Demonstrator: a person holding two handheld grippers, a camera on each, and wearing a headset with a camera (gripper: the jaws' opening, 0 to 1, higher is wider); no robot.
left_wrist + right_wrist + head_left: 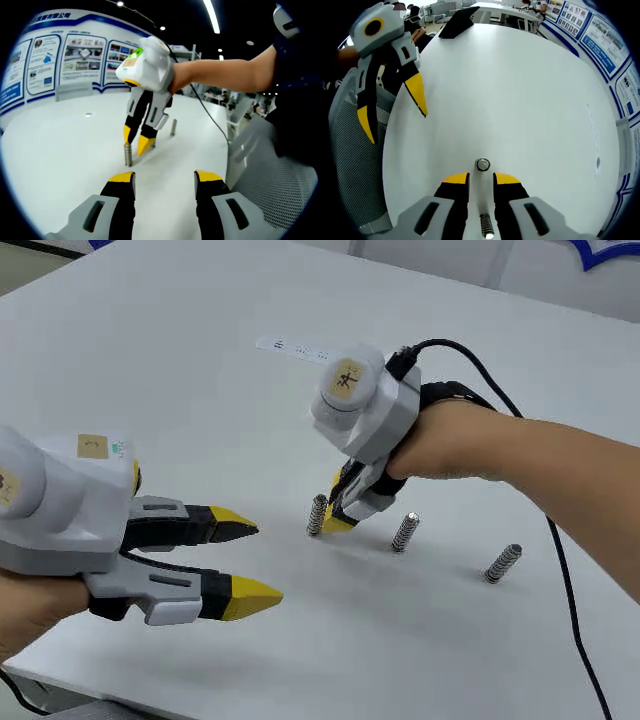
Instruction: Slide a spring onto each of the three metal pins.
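Observation:
Three upright metal pins on the white table (180, 410) each carry a spring: a left one (317, 514), a middle one (404, 532) and a right one (503, 563). My right gripper (335, 521) points down right beside the left pin, jaws narrowly apart with nothing between them. In the right gripper view that pin's top (482, 164) sits just beyond the right gripper (481, 178), and another spring (485, 225) shows through the gap lower down. My left gripper (266, 562) hovers open at the lower left, aimed at the pins (128, 154).
A black cable (480, 365) trails from the right gripper across the table to the right. A white label strip (290, 347) lies farther back. The table's near edge runs along the bottom left. A mesh chair (280, 190) stands beside the table.

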